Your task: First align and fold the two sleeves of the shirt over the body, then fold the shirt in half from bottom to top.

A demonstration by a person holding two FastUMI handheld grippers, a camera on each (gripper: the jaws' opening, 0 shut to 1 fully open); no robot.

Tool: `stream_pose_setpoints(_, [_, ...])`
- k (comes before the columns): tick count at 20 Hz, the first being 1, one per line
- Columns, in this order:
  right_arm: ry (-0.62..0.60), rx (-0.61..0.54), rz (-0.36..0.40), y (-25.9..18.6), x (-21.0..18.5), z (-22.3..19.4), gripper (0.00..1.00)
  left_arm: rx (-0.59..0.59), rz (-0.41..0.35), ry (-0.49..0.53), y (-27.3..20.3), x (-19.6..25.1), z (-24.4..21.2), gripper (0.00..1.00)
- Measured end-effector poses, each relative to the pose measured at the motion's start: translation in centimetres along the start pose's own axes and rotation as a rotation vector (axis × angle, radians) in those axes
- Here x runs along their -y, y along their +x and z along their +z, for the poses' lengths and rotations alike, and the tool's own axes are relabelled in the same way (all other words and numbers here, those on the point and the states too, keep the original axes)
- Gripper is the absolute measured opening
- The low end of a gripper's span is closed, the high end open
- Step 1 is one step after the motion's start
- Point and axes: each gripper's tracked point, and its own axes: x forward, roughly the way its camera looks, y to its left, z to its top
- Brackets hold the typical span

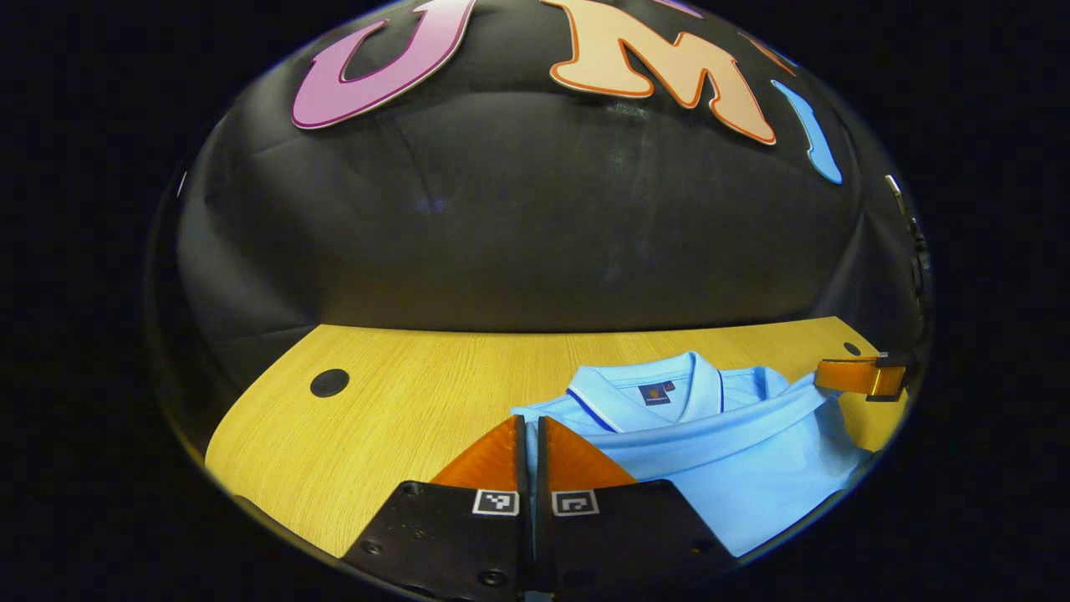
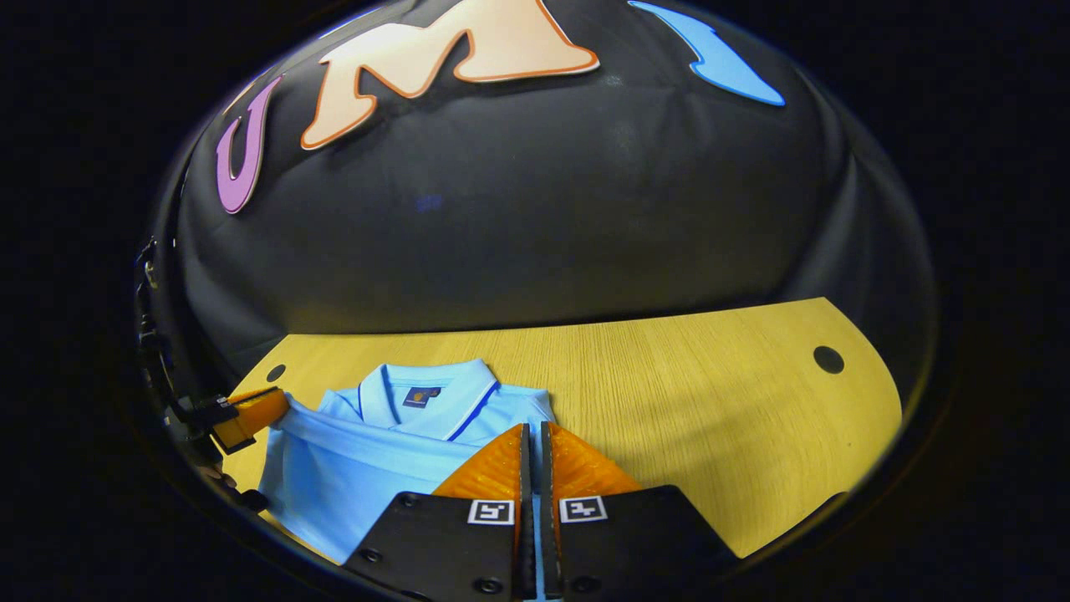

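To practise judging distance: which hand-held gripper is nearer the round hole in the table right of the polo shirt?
Right. The right hand-held gripper grips the polo shirt on the side of the round hole; the left hand-held gripper grips the opposite edge, across the shirt.

the light blue polo shirt lies flat on the wooden worktop, collar toward the wall, sleeves folded over its body.

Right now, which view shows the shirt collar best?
Left gripper view: the collar sits larger and nearer centre, with its inner tag showing. In the right gripper view the collar is smaller and off to the left.
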Motion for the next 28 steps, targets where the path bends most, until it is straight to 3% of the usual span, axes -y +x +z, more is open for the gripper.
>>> stream_pose_setpoints(1, [-0.001, 0.000, 0.001, -0.2, 0.2, -0.1, 0.05, 0.002, 0.019, 0.017, 0.2, -0.3, 0.1, 0.02])
stream_pose_setpoints(3, [-0.024, 0.000, 0.007, -0.1, 0.3, -0.4, 0.16, -0.001, 0.020, 0.030, -0.3, -0.1, 0.5, 0.12])
stream_pose_setpoints(4, [-0.040, 0.002, 0.021, -0.3, 0.1, -0.5, 0.21, -0.003, 0.016, 0.027, -0.6, 0.0, 0.7, 0.31])
stream_pose_setpoints(7, [-0.055, 0.038, 0.064, -2.2, -0.9, 0.3, 0.81, -0.019, 0.019, 0.006, -1.9, 0.0, 0.8, 0.88])
stream_pose_setpoints(8, [-0.057, 0.071, 0.091, -3.1, -1.5, 0.8, 0.91, -0.022, 0.020, -0.001, -2.6, -0.1, 0.9, 0.99])
stream_pose_setpoints(9, [-0.065, 0.104, 0.110, -4.2, -2.0, 1.4, 0.99, -0.016, 0.013, -0.011, -3.5, -0.1, 1.2, 0.99])
stream_pose_setpoints(15, [-0.118, 0.214, 0.183, -12.5, -4.0, 1.4, 0.99, 0.054, -0.017, -0.068, -10.8, -0.3, 1.8, 0.98])
stream_pose_setpoints(23, [-0.112, 0.305, 0.211, -22.3, -3.5, -3.9, 0.99, 0.124, -0.024, -0.042, -21.8, -0.3, -1.7, 0.96])
stream_pose_setpoints(28, [-0.101, 0.392, 0.122, -27.3, -1.1, -6.3, 0.98, 0.122, -0.002, -0.046, -26.0, -0.5, -5.2, 0.96])
